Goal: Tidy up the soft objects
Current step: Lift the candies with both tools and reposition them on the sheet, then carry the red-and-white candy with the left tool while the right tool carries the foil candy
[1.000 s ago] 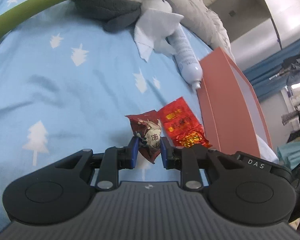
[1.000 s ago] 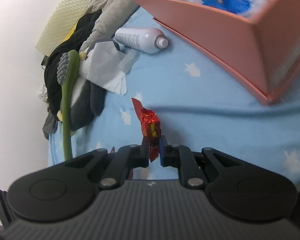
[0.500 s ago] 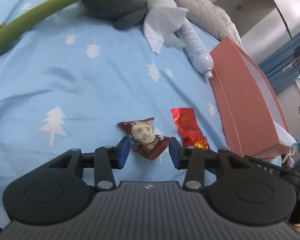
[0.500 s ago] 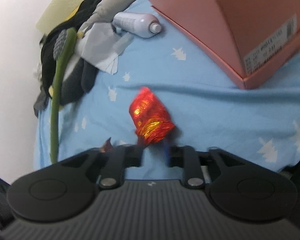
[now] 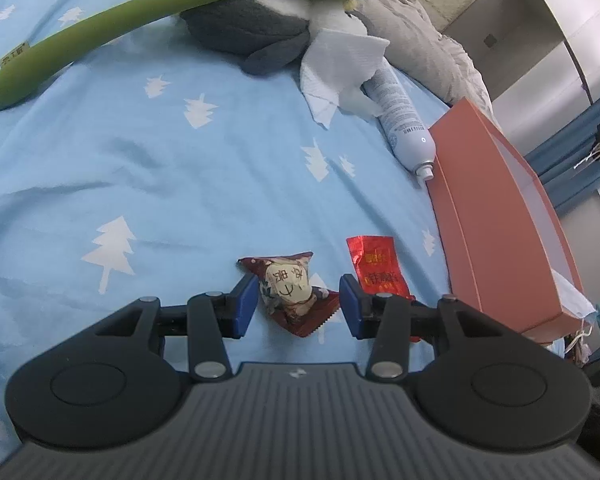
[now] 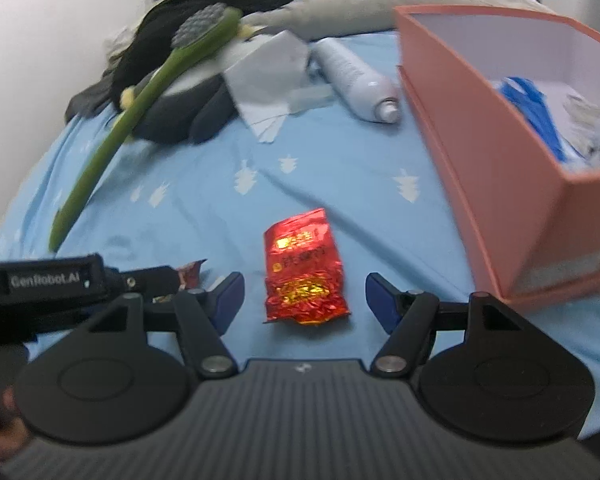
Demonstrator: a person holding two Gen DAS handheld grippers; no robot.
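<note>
A dark red snack packet with a cartoon face (image 5: 290,292) lies on the blue bedsheet between the blue pads of my open left gripper (image 5: 298,306). A shiny red foil packet (image 6: 302,270) lies on the sheet between the pads of my open right gripper (image 6: 304,298), and it also shows in the left wrist view (image 5: 376,266). Neither gripper touches its packet. The left gripper body (image 6: 52,280) shows at the left of the right wrist view, with a corner of the dark red packet (image 6: 190,272) beside it.
An open salmon-pink box (image 6: 480,132) holding blue and white items stands at the right; it also shows in the left wrist view (image 5: 500,216). A white spray bottle (image 5: 404,120), crumpled tissue (image 5: 340,68), grey plush toy (image 5: 252,28) and long green brush (image 5: 112,20) lie farther back.
Both grippers have opened and let go of their packets. The dark red packet and the red foil packet now lie flat on the sheet. Both grippers have pulled back a little.
</note>
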